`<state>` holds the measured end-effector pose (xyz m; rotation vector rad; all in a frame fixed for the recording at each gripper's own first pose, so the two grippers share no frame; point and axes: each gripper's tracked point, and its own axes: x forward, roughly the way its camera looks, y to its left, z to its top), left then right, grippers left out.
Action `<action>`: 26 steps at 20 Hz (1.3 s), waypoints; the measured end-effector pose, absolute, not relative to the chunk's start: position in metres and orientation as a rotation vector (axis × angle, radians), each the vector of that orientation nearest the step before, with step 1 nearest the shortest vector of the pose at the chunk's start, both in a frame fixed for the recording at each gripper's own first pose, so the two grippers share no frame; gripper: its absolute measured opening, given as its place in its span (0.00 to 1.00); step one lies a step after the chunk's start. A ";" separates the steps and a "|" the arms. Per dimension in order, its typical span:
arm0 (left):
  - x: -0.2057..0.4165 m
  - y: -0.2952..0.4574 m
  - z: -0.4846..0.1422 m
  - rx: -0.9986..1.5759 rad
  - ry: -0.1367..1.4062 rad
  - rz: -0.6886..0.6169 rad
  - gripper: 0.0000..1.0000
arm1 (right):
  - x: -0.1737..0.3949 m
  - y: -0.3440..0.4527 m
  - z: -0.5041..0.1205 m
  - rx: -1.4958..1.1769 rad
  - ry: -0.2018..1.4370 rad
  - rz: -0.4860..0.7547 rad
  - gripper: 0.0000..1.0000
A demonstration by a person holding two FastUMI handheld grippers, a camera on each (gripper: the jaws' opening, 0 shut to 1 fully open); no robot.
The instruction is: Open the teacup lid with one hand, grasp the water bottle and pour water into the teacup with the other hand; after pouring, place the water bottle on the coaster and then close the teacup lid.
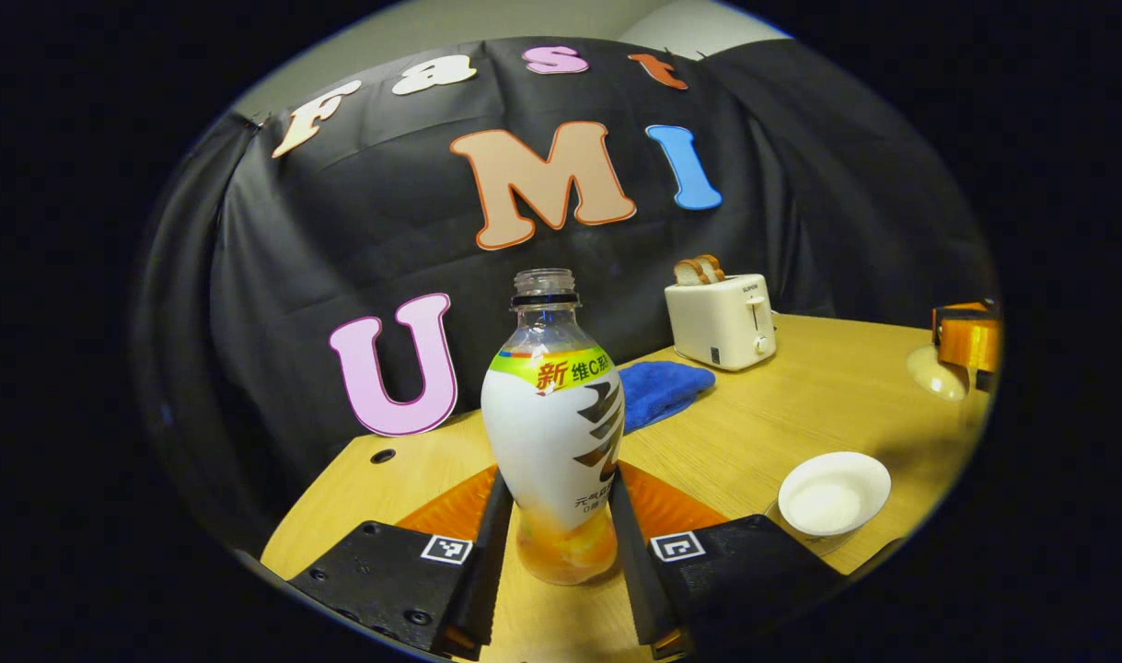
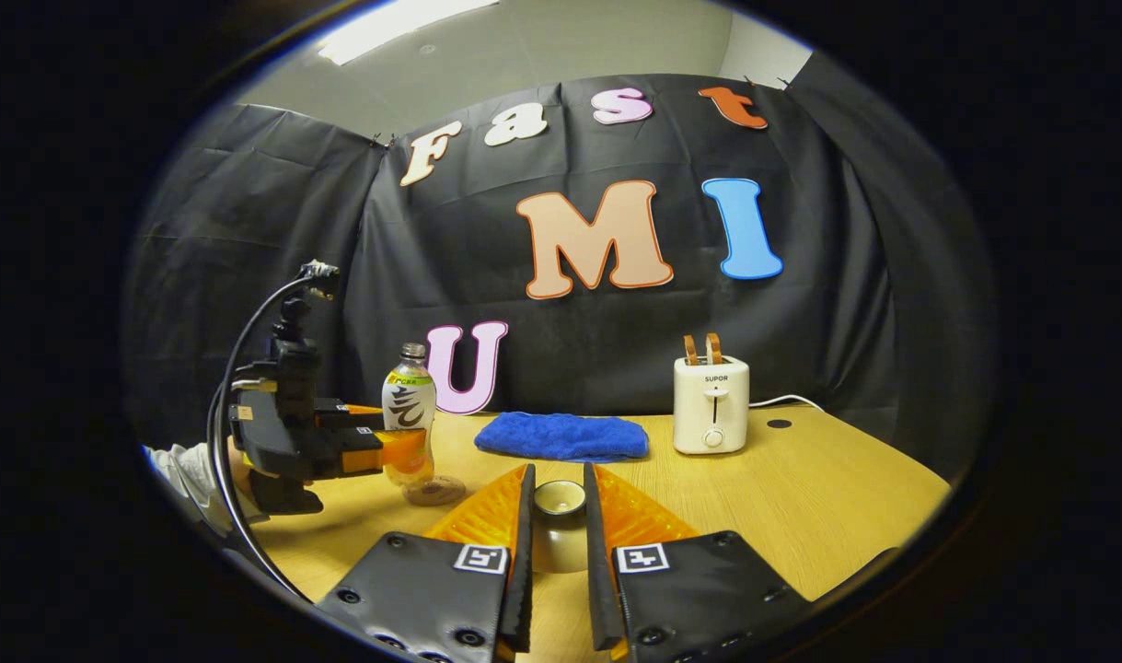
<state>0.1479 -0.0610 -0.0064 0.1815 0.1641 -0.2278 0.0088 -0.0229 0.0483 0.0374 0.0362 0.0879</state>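
Bottle (image 1: 553, 433), capless, stands upright on the table (image 1: 800, 405) between my left gripper's (image 1: 551, 529) fingers, which press its lower body, low for a steady tilt. Teacup (image 1: 834, 493) sits open to its right. My right gripper (image 2: 558, 534) pinches the lid (image 2: 559, 502), held clear of the cup. Coaster (image 2: 434, 490) lies just beside the bottle, ready for set-down.

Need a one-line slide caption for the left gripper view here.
Left gripper with its jaws around the uncapped water bottle on the wooden table, a white dish to the right.
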 end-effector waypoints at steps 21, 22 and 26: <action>0.175 -0.054 -0.026 -0.037 0.157 -0.178 0.58 | 0.016 -0.020 0.031 0.030 0.082 0.089 0.27; 0.176 -0.051 -0.026 -0.035 0.153 -0.173 0.58 | 0.016 -0.019 0.030 0.031 0.083 0.090 0.27; 0.173 -0.053 -0.027 -0.014 0.169 -0.181 0.61 | 0.016 -0.019 0.032 0.031 0.080 0.092 0.29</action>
